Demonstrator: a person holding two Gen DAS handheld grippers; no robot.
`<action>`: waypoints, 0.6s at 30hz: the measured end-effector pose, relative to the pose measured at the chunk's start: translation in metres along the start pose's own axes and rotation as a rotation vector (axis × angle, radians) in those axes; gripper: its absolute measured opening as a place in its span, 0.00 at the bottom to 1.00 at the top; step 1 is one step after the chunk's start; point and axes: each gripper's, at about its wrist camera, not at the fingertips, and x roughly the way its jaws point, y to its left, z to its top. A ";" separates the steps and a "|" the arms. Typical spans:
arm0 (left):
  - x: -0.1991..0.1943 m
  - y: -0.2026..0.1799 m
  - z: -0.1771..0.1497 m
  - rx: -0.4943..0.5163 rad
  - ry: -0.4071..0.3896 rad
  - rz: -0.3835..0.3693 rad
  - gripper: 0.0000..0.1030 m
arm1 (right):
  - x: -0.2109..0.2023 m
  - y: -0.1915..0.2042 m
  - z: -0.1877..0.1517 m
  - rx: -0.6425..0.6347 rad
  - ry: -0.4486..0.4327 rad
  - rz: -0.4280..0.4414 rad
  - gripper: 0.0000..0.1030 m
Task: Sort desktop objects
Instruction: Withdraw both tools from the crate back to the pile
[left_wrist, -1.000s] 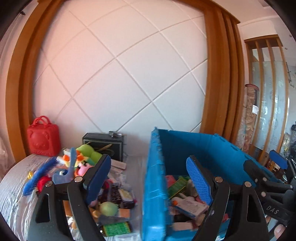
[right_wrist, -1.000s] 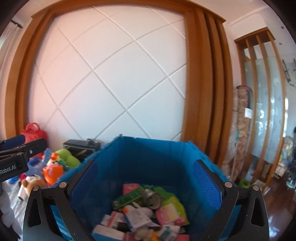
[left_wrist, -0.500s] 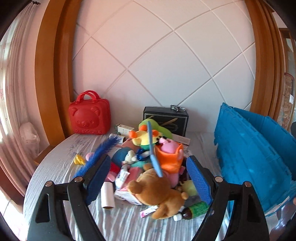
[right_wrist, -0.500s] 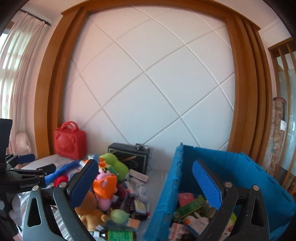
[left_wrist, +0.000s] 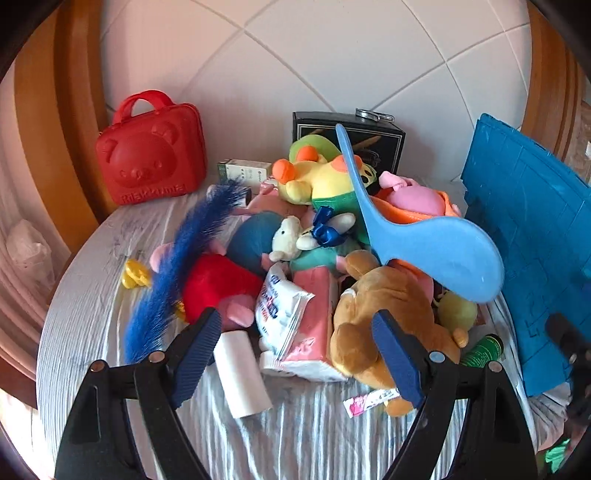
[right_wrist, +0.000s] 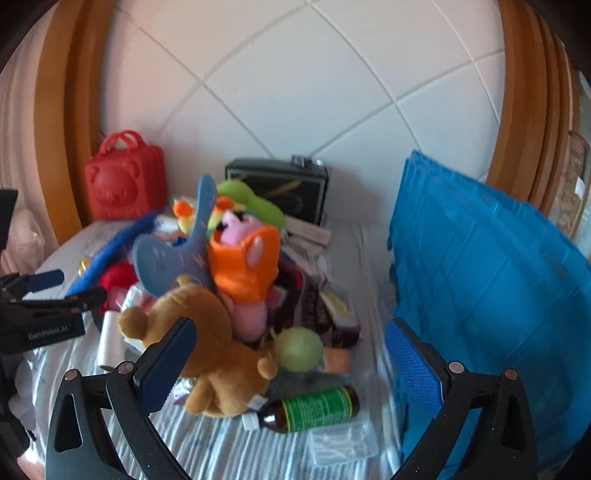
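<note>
While both tongs (left_wrist: 295, 354) (right_wrist: 291, 362) gape empty, the brown plush bear (left_wrist: 388, 317) lies just beyond them

Readable lettering
"Rilakkuma" is embossed on the red bear case (left_wrist: 149, 155), upper left; other labels are illegible.

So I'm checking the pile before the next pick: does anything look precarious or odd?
Yes. The blue plastic scoop sits on top of the heap, its handle sticking up over the plush toys and its bowl over the brown plush bear. It looks loosely propped rather than settled. Both tools are open and empty.
</note>
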 end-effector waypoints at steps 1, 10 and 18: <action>0.009 -0.004 0.004 0.001 0.005 -0.015 0.81 | 0.012 -0.001 -0.006 0.013 0.043 -0.010 1.00; 0.076 -0.042 0.002 0.057 0.098 -0.068 0.82 | 0.066 -0.017 -0.030 0.005 0.189 -0.056 1.00; 0.028 -0.006 -0.066 0.103 0.130 0.030 0.82 | 0.085 -0.006 -0.034 0.018 0.204 0.049 1.00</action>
